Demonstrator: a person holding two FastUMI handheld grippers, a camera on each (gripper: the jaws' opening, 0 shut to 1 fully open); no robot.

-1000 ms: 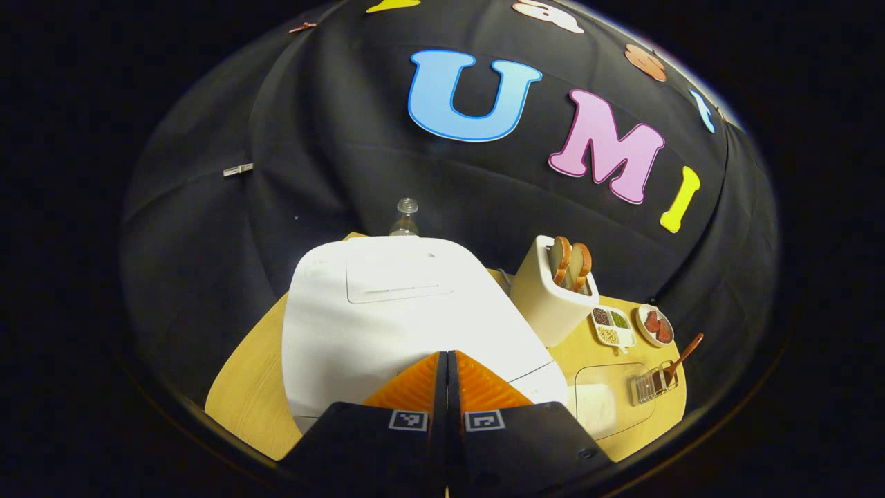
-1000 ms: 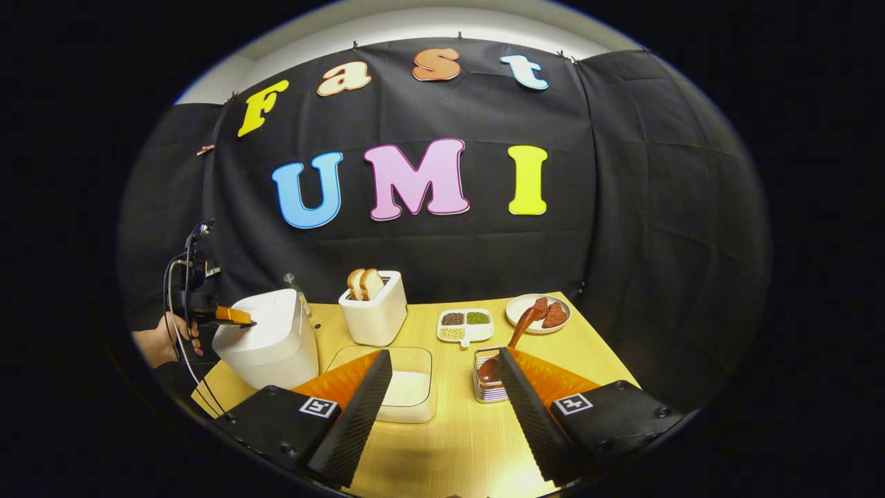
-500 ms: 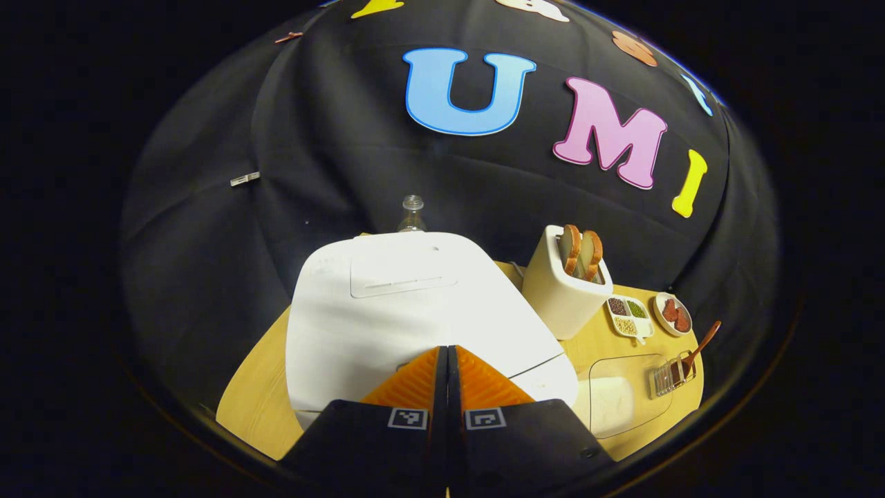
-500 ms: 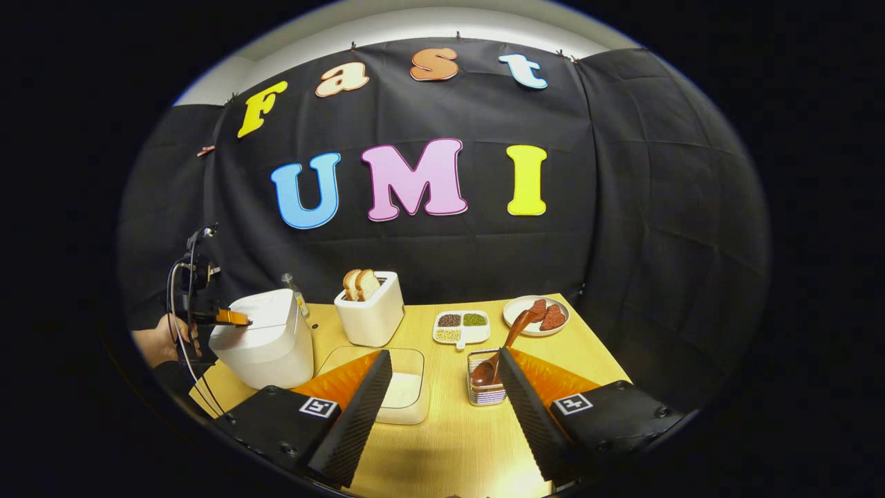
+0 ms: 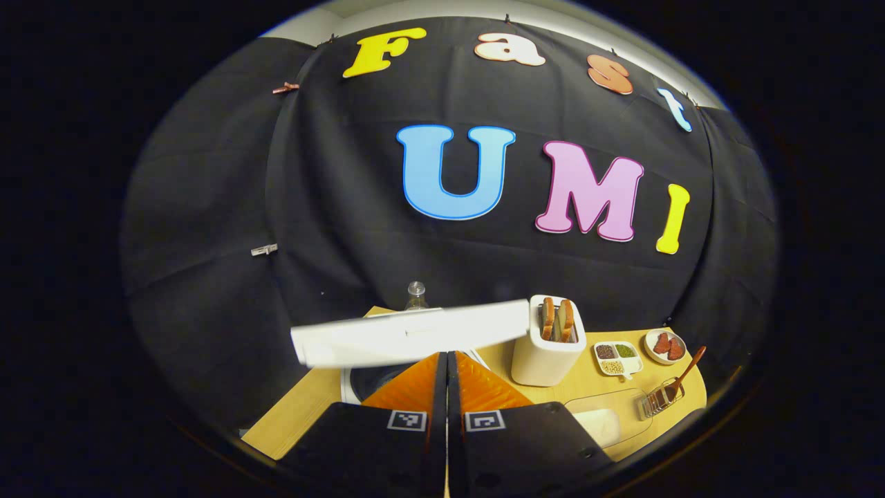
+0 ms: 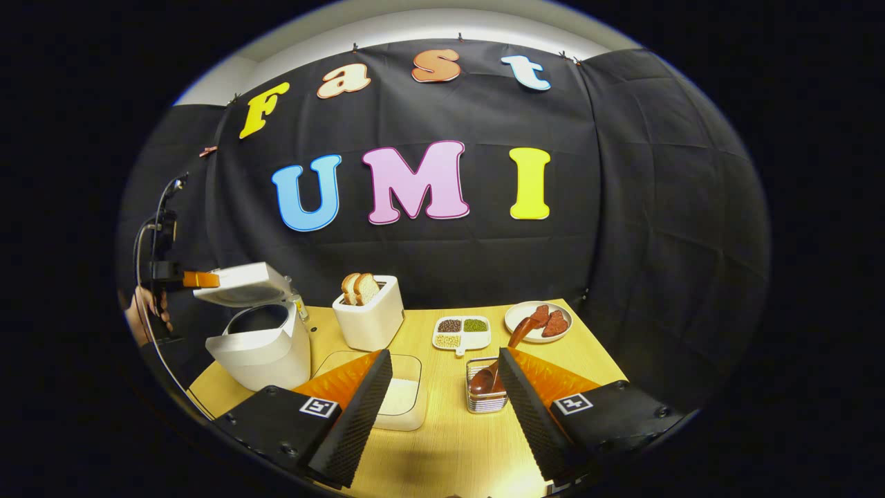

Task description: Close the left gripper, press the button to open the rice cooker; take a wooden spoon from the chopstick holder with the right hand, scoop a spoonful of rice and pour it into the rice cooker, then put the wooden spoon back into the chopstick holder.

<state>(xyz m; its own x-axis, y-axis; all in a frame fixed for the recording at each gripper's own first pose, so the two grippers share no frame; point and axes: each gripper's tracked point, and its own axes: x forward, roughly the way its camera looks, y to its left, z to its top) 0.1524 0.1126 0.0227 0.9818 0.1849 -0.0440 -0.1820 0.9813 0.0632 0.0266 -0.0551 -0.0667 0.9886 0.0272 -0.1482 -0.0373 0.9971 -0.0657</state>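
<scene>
Jaws of right gripper [image 6: 442, 387] spread wide, empty; jaws of left gripper [image 5: 446, 373] pressed together at white rice cooker [image 6: 259, 342], lid up. Brown wooden spoon [image 6: 499, 356] just ahead-right in clear wire-sided chopstick holder [image 6: 485, 400] on counter [image 6: 449, 443], handle slanting up-right, nearer right.
</scene>
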